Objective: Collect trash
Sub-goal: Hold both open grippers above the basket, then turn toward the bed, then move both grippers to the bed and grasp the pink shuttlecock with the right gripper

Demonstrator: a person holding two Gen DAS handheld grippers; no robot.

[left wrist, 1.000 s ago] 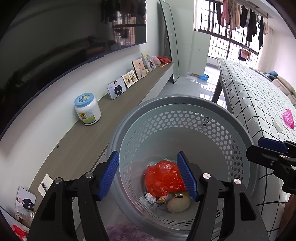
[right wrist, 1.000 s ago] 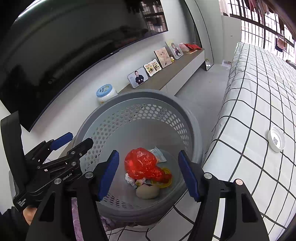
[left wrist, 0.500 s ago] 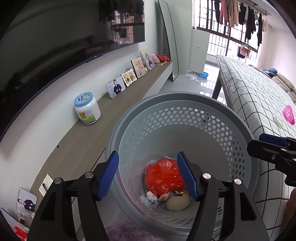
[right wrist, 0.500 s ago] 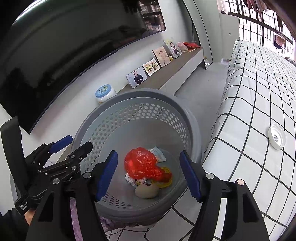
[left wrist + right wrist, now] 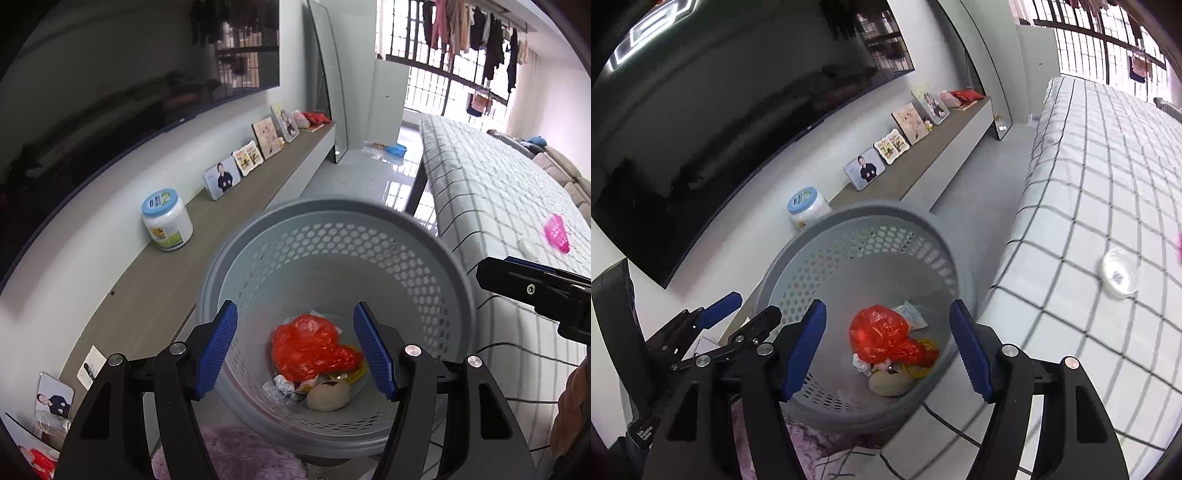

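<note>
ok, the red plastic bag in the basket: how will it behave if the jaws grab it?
The red plastic bag looks crumpled and thin, so it would probably be floppy and deform rather than hold shape. It appears nearly empty, so likely light. Its glossy film may slip between pads, and since it lies over other scraps in the grey basket, it could drag some along.

Each gripper (image 5: 297,349) (image 5: 888,349): black arms, 2 ribbed blue pads, silver screws.
</note>
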